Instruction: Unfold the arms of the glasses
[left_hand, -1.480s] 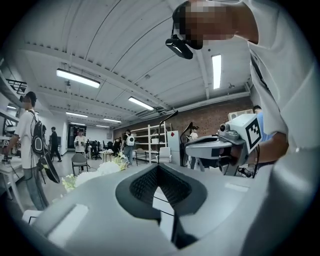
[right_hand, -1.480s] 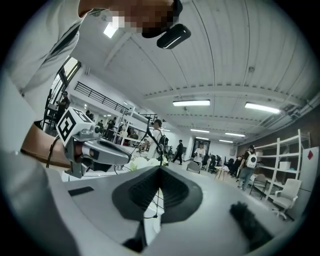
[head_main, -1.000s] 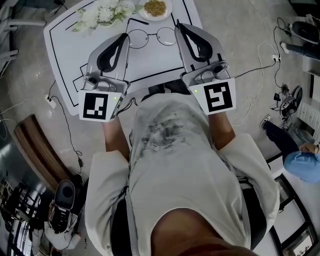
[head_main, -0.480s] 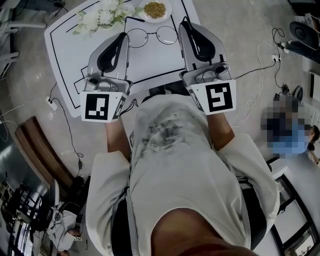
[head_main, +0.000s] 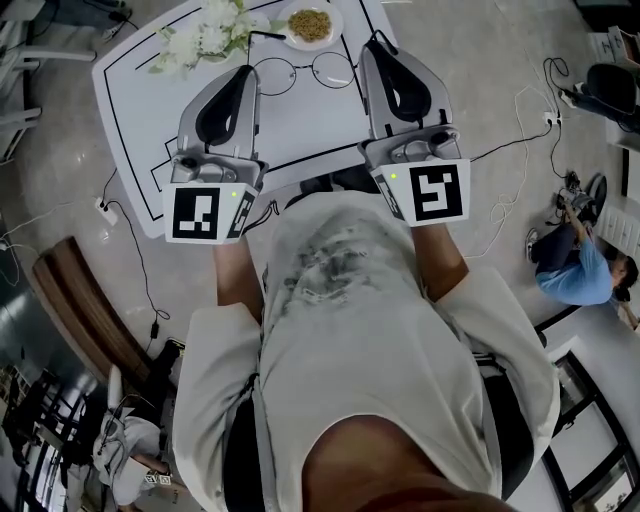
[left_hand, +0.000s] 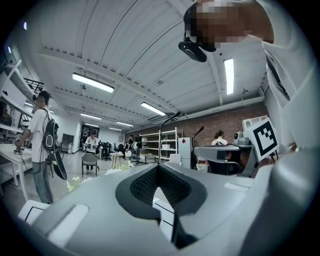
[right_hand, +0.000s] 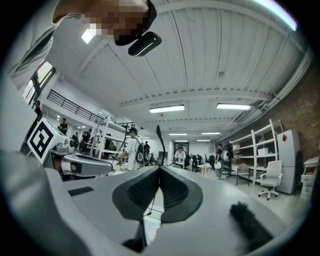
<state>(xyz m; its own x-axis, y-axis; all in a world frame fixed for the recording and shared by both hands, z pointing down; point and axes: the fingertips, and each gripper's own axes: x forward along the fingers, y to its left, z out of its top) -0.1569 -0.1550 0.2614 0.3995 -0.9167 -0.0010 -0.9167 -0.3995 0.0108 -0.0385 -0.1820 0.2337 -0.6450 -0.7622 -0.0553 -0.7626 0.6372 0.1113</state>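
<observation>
Thin round-lens glasses (head_main: 303, 72) lie on the white table (head_main: 300, 130), between my two grippers. At their left end is my left gripper (head_main: 245, 72), its jaws pressed together. In the left gripper view a thin curved arm tip (left_hand: 172, 116) rises straight out of the seam of the left gripper (left_hand: 158, 167). My right gripper (head_main: 374, 42) is at the glasses' right end, also shut. A dark arm tip (right_hand: 159, 134) stands up from the seam of the right gripper (right_hand: 160, 170). The hinges are hidden behind the jaws.
White flowers (head_main: 205, 35) and a dish of brown food (head_main: 310, 22) sit at the table's far edge, just beyond the glasses. Cables (head_main: 520, 130) trail on the floor at the right. A person (head_main: 575, 270) sits low at the right, and a wooden bench (head_main: 85, 310) stands at the left.
The right gripper's tip has shifted a little right and away from me. The glasses' lenses and the left gripper have hardly moved.
</observation>
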